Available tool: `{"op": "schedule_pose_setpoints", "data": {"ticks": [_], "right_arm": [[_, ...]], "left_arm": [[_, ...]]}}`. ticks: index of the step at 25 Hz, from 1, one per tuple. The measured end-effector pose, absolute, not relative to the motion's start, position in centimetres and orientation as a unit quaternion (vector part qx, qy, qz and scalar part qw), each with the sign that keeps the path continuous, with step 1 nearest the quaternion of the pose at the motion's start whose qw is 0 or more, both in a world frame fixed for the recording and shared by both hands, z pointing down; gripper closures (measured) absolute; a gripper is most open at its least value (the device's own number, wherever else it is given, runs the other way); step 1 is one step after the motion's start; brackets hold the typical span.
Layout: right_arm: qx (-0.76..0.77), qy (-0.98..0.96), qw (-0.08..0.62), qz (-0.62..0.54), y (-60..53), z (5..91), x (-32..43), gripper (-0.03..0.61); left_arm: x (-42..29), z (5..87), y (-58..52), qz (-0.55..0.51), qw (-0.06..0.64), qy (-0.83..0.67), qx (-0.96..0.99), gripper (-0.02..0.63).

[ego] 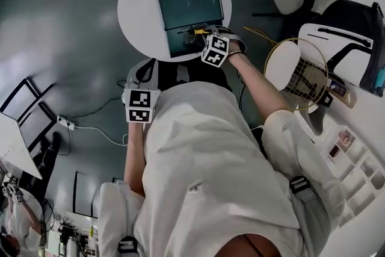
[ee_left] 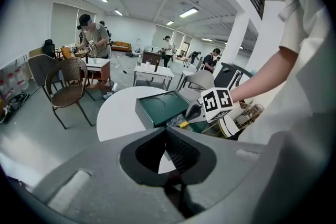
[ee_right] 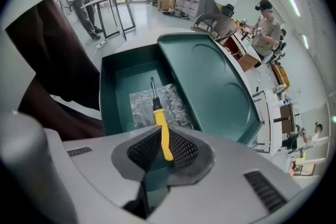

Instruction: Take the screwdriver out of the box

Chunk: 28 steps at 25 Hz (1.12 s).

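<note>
- Hidden or cut off: in the head view the person's torso [ego: 198, 177] fills the lower middle of the frame and covers the near edge of the round white worktop [ego: 135, 3]; the tips of the right claw [ee_right: 160, 131] are lost there behind its marker cube [ego: 215, 50]; in the right gripper view the claw's grey body cuts off the near wall of the box [ee_right: 107, 92].
- Hard to make out: whether the tip of the screwdriver [ee_right: 158, 116] rests on the box floor or hangs just clear of it cannot be told; it seems close to touching.
- Box: dark green, open, standing on the worktop at the upper middle of the head view; its lid [ee_right: 215, 86] leans back toward the right of the right gripper view, inner face showing.
- Contents: a crinkled sheet of clear plastic [ee_right: 176, 105], possibly bubble wrap, lies on the box floor; the screwdriver is over it, inside the box walls.
- Screwdriver: yellow handle and dark shaft; the shaft points away from the claw toward the upper middle of the right gripper view.
- Right claw: clamped on the yellow handle, with the handle's butt end poking out below the tips.
- Left claw [ee_left: 166, 130]: at the middle left of the head view, beside the torso and off the worktop; its jaws meet tip to tip with nothing between them.
</note>
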State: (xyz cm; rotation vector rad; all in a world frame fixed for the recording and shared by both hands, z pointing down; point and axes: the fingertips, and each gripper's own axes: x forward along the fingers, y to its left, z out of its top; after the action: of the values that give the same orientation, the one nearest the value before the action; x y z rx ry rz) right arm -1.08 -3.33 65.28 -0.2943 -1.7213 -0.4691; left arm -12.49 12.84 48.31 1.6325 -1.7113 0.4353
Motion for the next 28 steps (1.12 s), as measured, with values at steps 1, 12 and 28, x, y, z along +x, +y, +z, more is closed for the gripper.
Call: {"op": "schedule_pose_setpoints", "data": {"ticks": [1, 12, 28], "right_arm": [[-0.137, -0.744, 0.62, -0.209, -3.3, 65.6, -1.2, 0.526], [-0.185, -0.715, 0.629, -0.243, -2.4, 67.2, -1.9, 0.486], [-0.2, -0.685, 0.647, -0.269, -2.8, 68.5, -2.1, 0.495]], "left_arm": [[-12.4, 48.4, 13.0, 0.172, 0.361, -0.663, 0.632, 0.604], [-11.3, 49.2, 14.5, 0.171, 0.393, -0.67, 0.606, 0.604], [-10.7, 50.1, 15.8, 0.157, 0.413, -0.686, 0.578, 0.604]]}}
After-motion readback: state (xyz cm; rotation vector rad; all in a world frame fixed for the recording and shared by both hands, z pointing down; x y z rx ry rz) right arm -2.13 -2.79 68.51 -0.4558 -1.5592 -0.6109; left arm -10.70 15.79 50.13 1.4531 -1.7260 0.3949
